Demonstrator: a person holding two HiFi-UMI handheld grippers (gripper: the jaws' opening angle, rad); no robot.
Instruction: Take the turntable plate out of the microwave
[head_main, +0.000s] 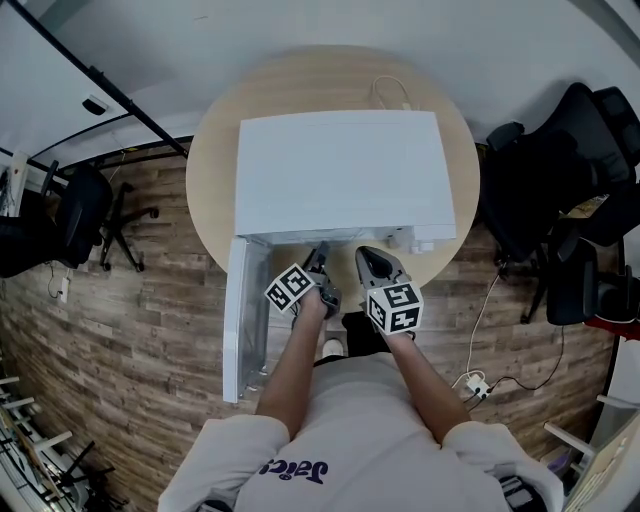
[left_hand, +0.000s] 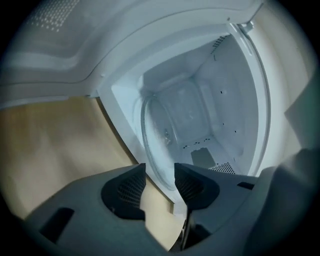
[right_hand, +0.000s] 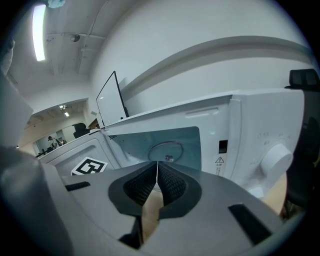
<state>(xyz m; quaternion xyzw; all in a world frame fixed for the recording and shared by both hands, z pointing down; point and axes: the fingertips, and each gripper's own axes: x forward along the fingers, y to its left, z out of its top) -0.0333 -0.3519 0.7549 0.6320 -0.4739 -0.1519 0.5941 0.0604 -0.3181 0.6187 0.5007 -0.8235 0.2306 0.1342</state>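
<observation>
The white microwave (head_main: 340, 170) stands on a round wooden table with its door (head_main: 245, 320) swung open at the front left. The clear glass turntable plate (left_hand: 165, 135) lies on the cavity floor, and it also shows as a round disc (right_hand: 167, 149) in the right gripper view. My left gripper (left_hand: 160, 172) is rolled on its side at the cavity mouth. Its jaws stand open with the plate's near rim in the gap, and the pads do not press on it. My right gripper (right_hand: 157, 167) is shut and empty just outside the opening, right of the left gripper (head_main: 320, 255).
The microwave's control knob (right_hand: 275, 159) is on the panel right of the cavity. The open door (right_hand: 82, 150) stands left of both grippers. Black office chairs (head_main: 560, 180) (head_main: 80, 215) flank the table (head_main: 215, 160). A cable and power strip (head_main: 475, 383) lie on the floor at right.
</observation>
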